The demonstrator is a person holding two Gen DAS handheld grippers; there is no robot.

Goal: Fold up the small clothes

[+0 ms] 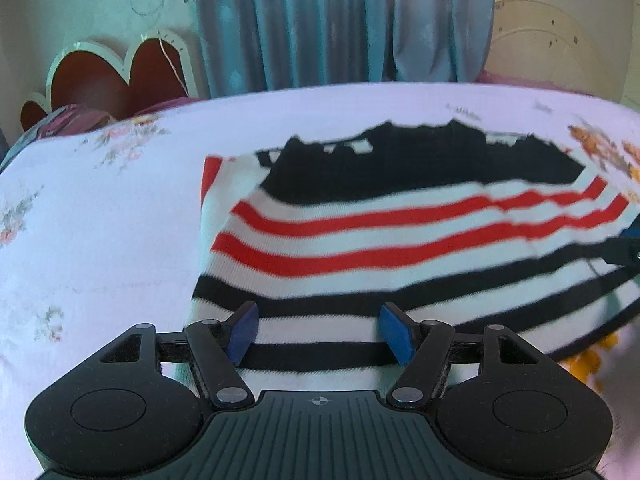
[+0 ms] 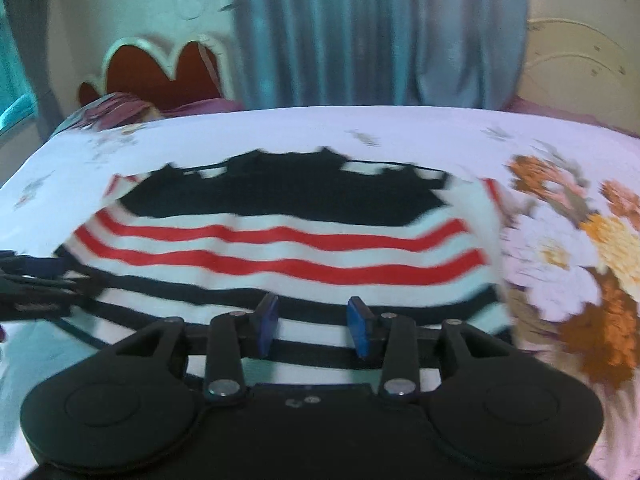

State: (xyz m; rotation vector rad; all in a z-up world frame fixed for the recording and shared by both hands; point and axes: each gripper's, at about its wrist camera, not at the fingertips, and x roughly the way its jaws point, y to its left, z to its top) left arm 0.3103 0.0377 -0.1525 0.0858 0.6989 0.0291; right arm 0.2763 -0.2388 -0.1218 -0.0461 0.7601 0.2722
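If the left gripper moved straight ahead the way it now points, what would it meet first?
Probably the striped garment itself: the left gripper is open over its near edge, though depth is unclear.

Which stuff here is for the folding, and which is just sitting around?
For the folding:
- striped top
- left tool, open over its near edge
- right tool, open too

Just there:
- flowery bedsheet
- blue curtain
- red headboard

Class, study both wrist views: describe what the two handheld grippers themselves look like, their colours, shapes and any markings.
Both are black. The left gripper has blue pads, silver pivot bolts, rounded lobes with circular discs, a ribbed grey centre and a small crosshair mark. The right gripper looks alike, its centre plain black.
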